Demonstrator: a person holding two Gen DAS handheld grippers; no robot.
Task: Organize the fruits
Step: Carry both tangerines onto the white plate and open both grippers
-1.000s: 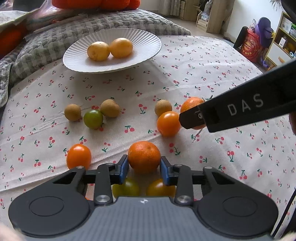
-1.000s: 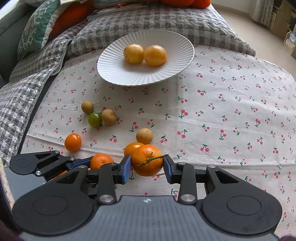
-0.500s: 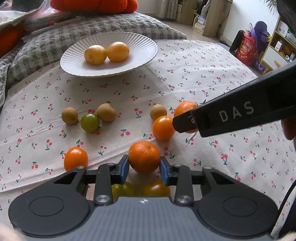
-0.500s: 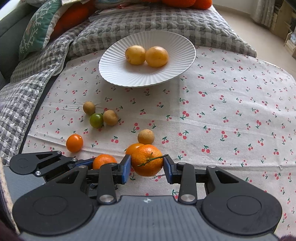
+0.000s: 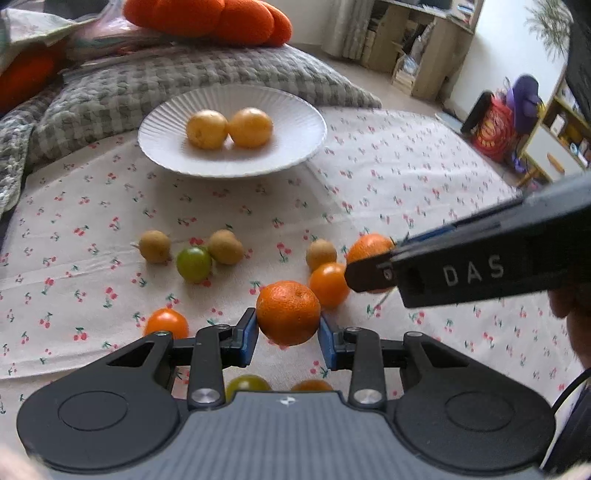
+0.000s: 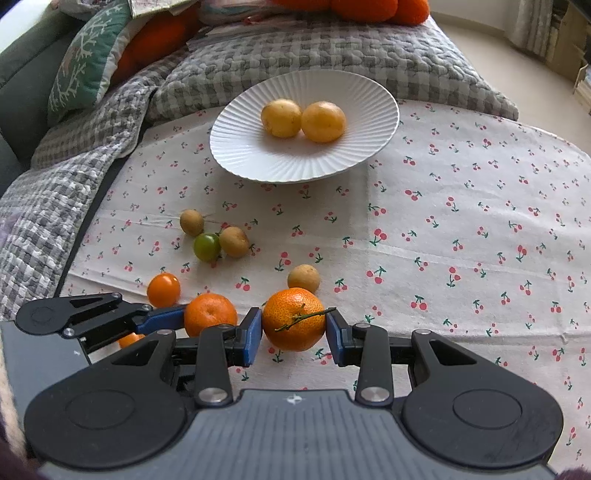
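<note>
My left gripper (image 5: 288,336) is shut on an orange tangerine (image 5: 288,312) and holds it above the cherry-print cloth. My right gripper (image 6: 294,336) is shut on a tangerine with a green stem (image 6: 294,319), also lifted. The white ribbed plate (image 5: 295,147) at the back holds two yellow fruits (image 5: 229,129). On the cloth lie several brown longans (image 6: 233,242), a green tomato (image 6: 207,246), orange tomatoes (image 6: 163,290) and, partly hidden under my left gripper, two more (image 5: 247,384). The left gripper and its tangerine (image 6: 210,314) show at lower left in the right wrist view.
A grey checked quilt (image 6: 74,177) and cushions (image 5: 207,20) border the cloth at the back and left. Shelves and a red bag (image 5: 495,129) stand on the floor to the right. The cloth's right half (image 6: 480,221) carries no fruit.
Both grippers have risen and moved forward toward the plate with their tangerines. The plate looks closer in both views.
</note>
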